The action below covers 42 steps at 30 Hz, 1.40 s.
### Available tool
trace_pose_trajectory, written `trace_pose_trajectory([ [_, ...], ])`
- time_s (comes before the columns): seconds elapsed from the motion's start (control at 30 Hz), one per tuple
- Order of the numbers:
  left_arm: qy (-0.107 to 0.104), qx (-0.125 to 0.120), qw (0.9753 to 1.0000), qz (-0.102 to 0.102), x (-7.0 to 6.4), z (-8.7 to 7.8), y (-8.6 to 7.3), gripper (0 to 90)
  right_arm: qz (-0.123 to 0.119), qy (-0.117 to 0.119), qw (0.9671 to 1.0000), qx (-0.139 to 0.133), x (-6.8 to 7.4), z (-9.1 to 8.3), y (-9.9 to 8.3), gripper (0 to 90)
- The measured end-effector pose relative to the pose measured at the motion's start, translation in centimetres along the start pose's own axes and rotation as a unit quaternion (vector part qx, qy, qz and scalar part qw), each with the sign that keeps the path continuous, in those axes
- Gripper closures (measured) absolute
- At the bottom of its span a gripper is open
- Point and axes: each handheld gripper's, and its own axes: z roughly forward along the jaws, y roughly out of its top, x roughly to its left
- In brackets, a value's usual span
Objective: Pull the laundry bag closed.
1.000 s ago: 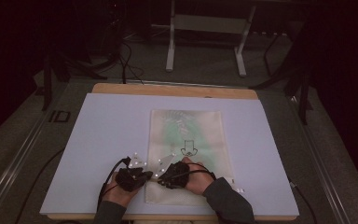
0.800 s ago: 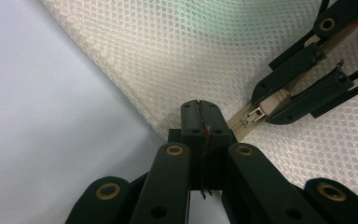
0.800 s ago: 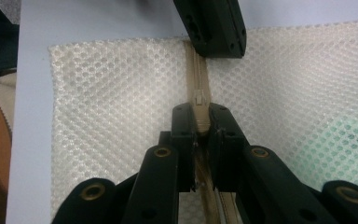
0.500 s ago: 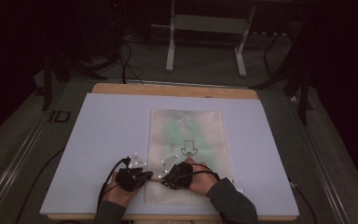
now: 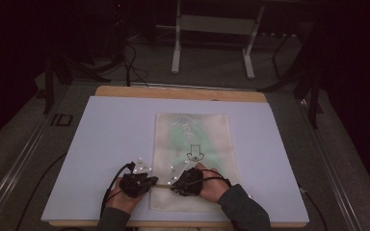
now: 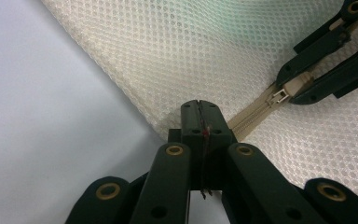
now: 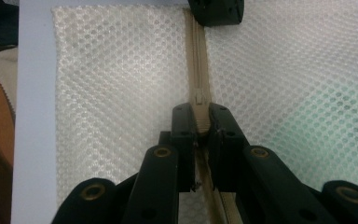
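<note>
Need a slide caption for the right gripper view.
Right gripper clamps the zipper slider on a cream mesh bag.

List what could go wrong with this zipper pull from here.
1. The right gripper pinches only the small zipper slider; it may slip off.
2. The left gripper anchors the mesh bag by its edge alone; the fine mesh could stretch or pull free.
3. The loose mesh may bunch and jam the zipper.

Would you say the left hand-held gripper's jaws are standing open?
No, the left hand-held gripper has its jaws pressed together on the mesh bag's edge beside the zipper.
</note>
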Motion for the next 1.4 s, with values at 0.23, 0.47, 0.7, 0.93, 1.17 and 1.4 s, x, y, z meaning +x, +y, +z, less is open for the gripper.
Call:
trace_pose_trajectory([
  [0.23, 0.001, 0.000, 1.0000, 0.001, 0.0, 0.0, 0.0, 89.5, 0.000, -0.002, 1.0000, 0.001, 0.1, -0.3, -0.4, 82.4],
  [0.47, 0.001, 0.001, 1.0000, 0.001, 0.0, 0.0, 0.0, 89.5, 0.001, -0.003, 1.0000, 0.000, 0.1, -0.4, -0.6, 82.4],
  [0.7, 0.001, 0.002, 1.0000, 0.001, 0.0, 0.0, 0.0, 89.5, 0.002, -0.006, 1.0000, 0.002, 0.2, -0.5, -0.8, 82.4],
  [0.93, 0.002, 0.002, 1.0000, 0.001, -0.1, 0.0, 0.0, 89.5, 0.002, -0.008, 1.0000, 0.003, 0.3, -0.8, -1.0, 82.4],
  [1.17, 0.002, 0.002, 1.0000, 0.001, -0.1, 0.0, 0.0, 89.5, 0.004, -0.010, 0.9999, 0.001, 0.4, -0.9, -1.2, 82.4],
  [1.4, 0.002, 0.002, 1.0000, 0.000, -0.1, 0.0, 0.0, 89.5, 0.003, -0.010, 0.9999, 0.003, 0.4, -1.1, -1.4, 82.4],
])
